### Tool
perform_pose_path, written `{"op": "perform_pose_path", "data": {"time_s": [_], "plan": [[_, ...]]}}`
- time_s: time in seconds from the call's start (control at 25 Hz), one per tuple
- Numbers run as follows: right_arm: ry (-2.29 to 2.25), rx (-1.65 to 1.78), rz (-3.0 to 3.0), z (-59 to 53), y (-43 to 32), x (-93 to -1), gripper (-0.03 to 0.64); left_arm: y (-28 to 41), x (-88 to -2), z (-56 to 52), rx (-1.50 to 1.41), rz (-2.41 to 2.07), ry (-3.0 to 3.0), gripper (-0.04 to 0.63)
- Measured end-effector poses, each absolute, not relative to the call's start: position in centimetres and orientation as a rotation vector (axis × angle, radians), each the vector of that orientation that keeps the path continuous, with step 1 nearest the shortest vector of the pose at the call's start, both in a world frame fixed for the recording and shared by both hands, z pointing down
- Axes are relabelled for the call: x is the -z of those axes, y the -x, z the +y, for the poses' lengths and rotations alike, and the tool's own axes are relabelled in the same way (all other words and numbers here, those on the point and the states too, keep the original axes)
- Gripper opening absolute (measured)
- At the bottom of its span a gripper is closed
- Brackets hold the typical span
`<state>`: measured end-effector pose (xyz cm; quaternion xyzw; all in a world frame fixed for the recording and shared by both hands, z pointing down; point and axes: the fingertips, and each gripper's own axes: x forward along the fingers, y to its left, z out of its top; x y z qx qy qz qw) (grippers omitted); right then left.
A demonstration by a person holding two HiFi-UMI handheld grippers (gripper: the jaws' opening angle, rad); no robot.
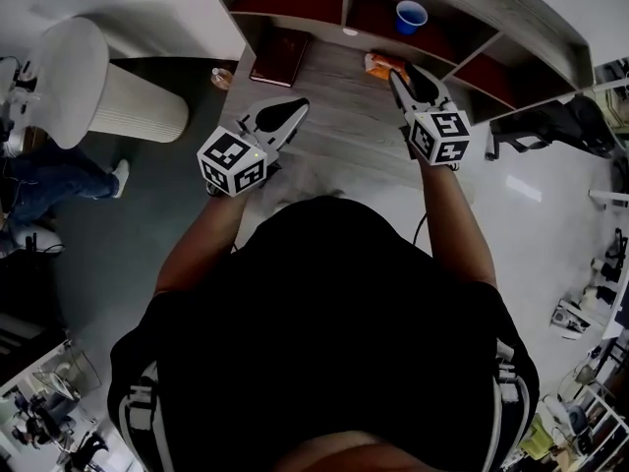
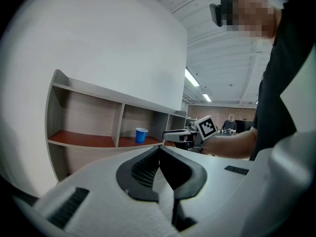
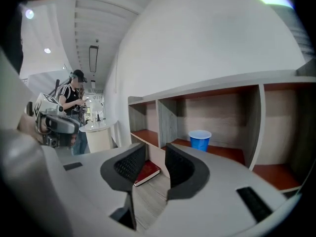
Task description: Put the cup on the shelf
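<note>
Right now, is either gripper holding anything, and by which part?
Nothing is held: left gripper shut and empty, right gripper open and empty. The blue cup stands on the shelf.

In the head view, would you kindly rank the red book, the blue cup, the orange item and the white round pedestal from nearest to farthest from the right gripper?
1. Orange item, just left of the right gripper tips.
2. Blue cup, ahead, inside the shelf.
3. Red book, farther left, lying flat.
4. White round pedestal, far left.
</note>
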<state>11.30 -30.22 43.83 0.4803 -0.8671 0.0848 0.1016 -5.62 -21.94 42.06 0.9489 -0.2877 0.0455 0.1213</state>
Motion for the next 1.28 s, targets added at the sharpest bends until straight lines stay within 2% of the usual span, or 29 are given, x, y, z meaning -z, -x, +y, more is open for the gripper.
{"op": "perform_pose_path", "data": {"time_s": [0.4,1.28], "plan": [[-1.501,-0.228,-2.553,-27.0,-10.1,-41.3,0.083,6.2,-41.1,-21.3,-0.122,-0.747,-2.820,0.018],[-1.567,-0.226,-2.530,-19.8,-6.2,-38.5,0.083,7.7,-40.2,-19.4,-0.095,-0.569,-2.885,0.018]]}}
